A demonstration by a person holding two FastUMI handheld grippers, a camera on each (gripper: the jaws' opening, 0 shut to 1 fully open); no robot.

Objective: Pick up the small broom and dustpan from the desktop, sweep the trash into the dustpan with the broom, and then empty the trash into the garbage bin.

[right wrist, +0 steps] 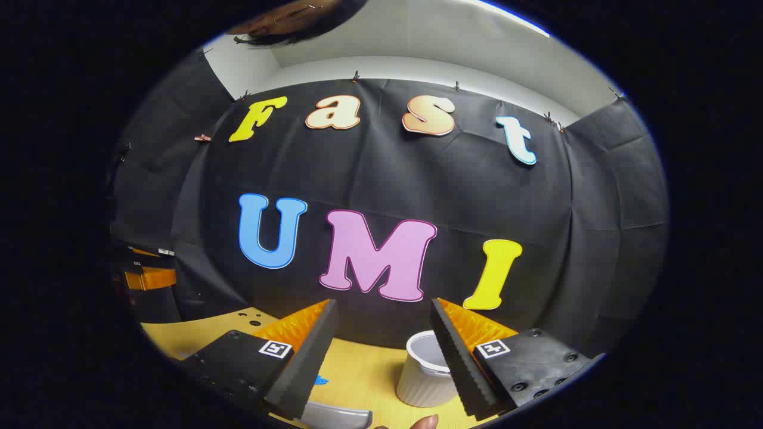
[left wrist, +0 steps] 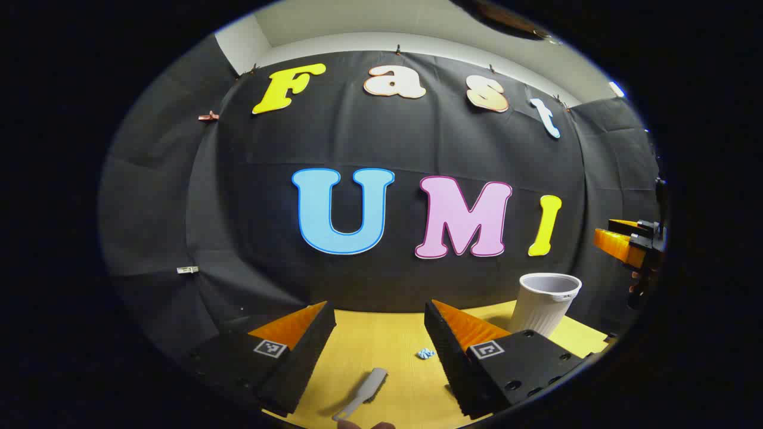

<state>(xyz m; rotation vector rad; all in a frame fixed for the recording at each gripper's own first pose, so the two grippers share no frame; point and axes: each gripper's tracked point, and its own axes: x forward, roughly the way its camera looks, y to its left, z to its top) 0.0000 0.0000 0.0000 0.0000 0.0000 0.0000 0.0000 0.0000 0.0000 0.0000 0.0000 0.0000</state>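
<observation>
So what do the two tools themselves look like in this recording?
Each tool has two wedge-shaped fingers with ridged inner faces, mounted on black blocks with round screw holes. Every block carries a small square black-and-white marker. That goes for the left tool and the right tool alike. No cables or sleeves are visible.

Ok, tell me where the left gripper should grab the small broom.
Grip the small broom by its thin handle end, nearest the left gripper. It lies flat on the desktop, so come down from above with the open jaws straddling the handle.
</observation>
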